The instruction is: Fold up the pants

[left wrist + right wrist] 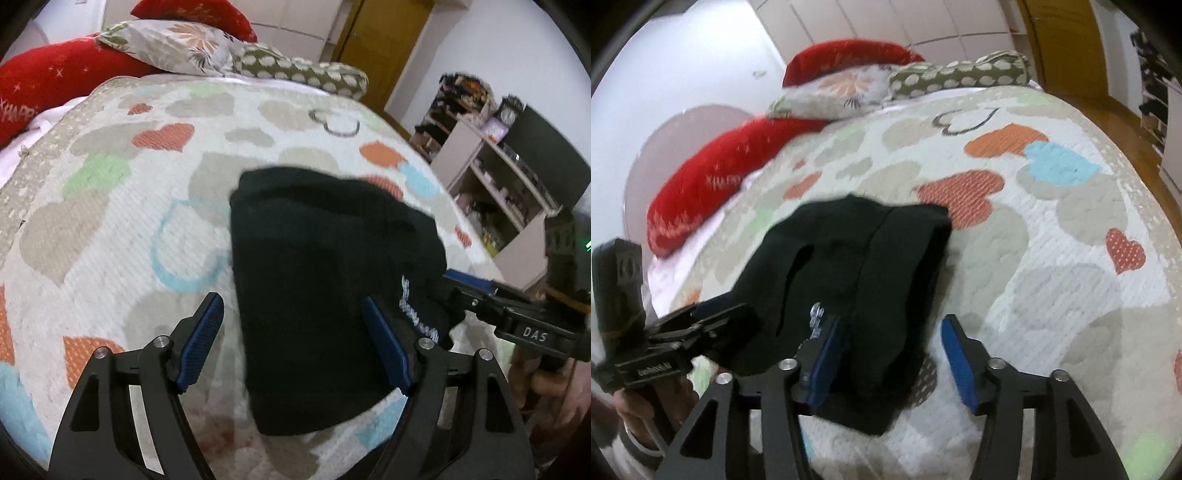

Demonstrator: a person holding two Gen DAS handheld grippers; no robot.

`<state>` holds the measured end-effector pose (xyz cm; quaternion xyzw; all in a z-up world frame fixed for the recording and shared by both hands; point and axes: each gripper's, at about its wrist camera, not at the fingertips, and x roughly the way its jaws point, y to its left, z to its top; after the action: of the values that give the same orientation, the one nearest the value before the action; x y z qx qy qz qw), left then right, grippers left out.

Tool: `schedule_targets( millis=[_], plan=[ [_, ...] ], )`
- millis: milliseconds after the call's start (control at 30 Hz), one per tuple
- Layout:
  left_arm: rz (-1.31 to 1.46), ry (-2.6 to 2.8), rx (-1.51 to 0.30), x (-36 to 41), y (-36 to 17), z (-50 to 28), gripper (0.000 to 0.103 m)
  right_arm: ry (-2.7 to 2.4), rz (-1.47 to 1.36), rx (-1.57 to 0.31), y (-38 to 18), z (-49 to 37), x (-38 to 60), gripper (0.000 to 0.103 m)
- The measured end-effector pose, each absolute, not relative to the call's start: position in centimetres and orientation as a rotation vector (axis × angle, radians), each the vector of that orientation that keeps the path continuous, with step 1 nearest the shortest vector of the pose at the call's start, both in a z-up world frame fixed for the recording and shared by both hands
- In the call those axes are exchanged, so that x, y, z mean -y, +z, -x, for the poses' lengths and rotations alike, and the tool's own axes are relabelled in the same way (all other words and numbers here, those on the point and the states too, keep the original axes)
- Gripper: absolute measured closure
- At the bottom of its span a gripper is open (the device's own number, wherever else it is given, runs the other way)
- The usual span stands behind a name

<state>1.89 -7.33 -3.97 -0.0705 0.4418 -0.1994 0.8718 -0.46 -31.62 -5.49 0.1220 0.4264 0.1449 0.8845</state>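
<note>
The black pants lie folded into a compact bundle on the heart-patterned bedspread. They also show in the right wrist view. My left gripper is open, its blue pads over the bundle's near left part. My right gripper is open over the bundle's near right edge. The right gripper also shows in the left wrist view, at the bundle's right side by white lettering. The left gripper shows in the right wrist view at the bundle's left side.
Red pillows, a floral pillow and a spotted pillow lie at the head of the bed. A shelf unit and a wooden door stand to the right. The bedspread extends far to the right.
</note>
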Motion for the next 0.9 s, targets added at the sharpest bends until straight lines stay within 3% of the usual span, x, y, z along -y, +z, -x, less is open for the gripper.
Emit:
schedule_targets(
  millis=[33,233,400,533,600,633,700,767,900],
  plan=[
    [0.173,-0.427,-0.935,6.9,-4.1,-2.4,0.024,0.315,-0.280,-0.880,-5.7,0.0,32.0,0.032],
    [0.277,-0.453,-1.025,5.7,-5.9,-5.4,0.023,0.401,-0.354,-0.901,-7.9,-2.4,32.3,0.031],
    [0.308,-0.495,-1.037,6.4,-6.8,-6.7,0.009,0.481,-0.393,-0.857,-8.6,-4.1,32.0,0.029],
    [0.238,-0.531,-1.029,7.9,-7.0,-7.0,0.010,0.498,-0.397,-0.873,-8.6,-4.9,31.2,0.054],
    [0.249,-0.570,-1.027,7.9,-6.7,-6.9,0.042,0.504,-0.410,-0.879,-8.4,-4.8,31.0,0.061],
    [0.269,-0.581,-1.034,7.7,-6.6,-6.9,0.042,0.506,-0.412,-0.874,-7.8,-4.6,30.7,0.063],
    [0.291,-0.580,-1.035,7.2,-6.2,-6.8,0.057,0.515,-0.383,-0.856,-6.5,-4.3,29.9,0.064],
    [0.304,-0.594,-1.033,6.4,-5.4,-6.7,0.062,0.539,-0.373,-0.842,-5.0,-4.2,29.1,0.065],
    [0.265,-0.565,-0.968,4.2,-2.5,-6.2,0.062,0.584,-0.346,-0.837,-2.8,-4.6,27.1,0.065]
  ],
)
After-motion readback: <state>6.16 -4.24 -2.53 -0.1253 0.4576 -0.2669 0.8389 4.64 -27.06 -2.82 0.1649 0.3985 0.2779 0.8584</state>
